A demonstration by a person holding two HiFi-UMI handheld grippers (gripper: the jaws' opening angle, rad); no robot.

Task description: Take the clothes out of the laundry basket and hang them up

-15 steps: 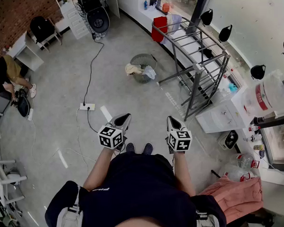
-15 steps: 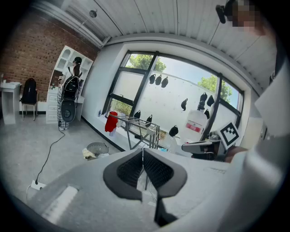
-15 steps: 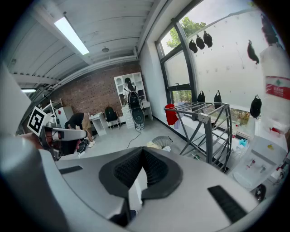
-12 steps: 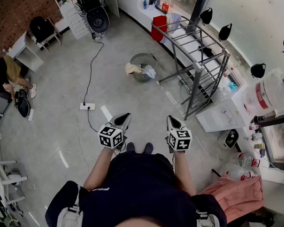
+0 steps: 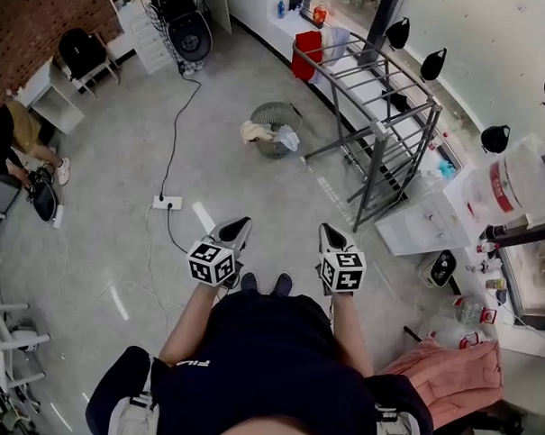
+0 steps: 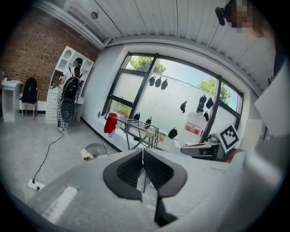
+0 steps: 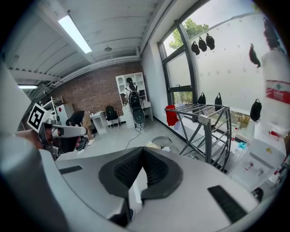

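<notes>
A round wire laundry basket [image 5: 276, 129] stands on the grey floor several steps ahead, with pale clothes [image 5: 255, 132] spilling over its near rim. Right of it is a grey metal drying rack [image 5: 374, 117] with a red garment [image 5: 307, 55] and a light one [image 5: 334, 43] hung at its far end. My left gripper [image 5: 237, 229] and right gripper [image 5: 331, 235] are held side by side in front of my body, far from the basket. Both are shut with nothing between the jaws. The basket [image 6: 96, 149] [image 7: 161, 141] and rack [image 6: 138, 129] [image 7: 204, 124] show small in both gripper views.
A power strip [image 5: 168, 203] with a black cable [image 5: 176, 118] lies on the floor left of the path. A person [image 5: 14, 142] crouches at far left by a white table [image 5: 52, 99]. White cabinets [image 5: 426, 219] and a water bottle [image 5: 508, 182] stand at the right; pink cloth [image 5: 450, 373] lies near my right side.
</notes>
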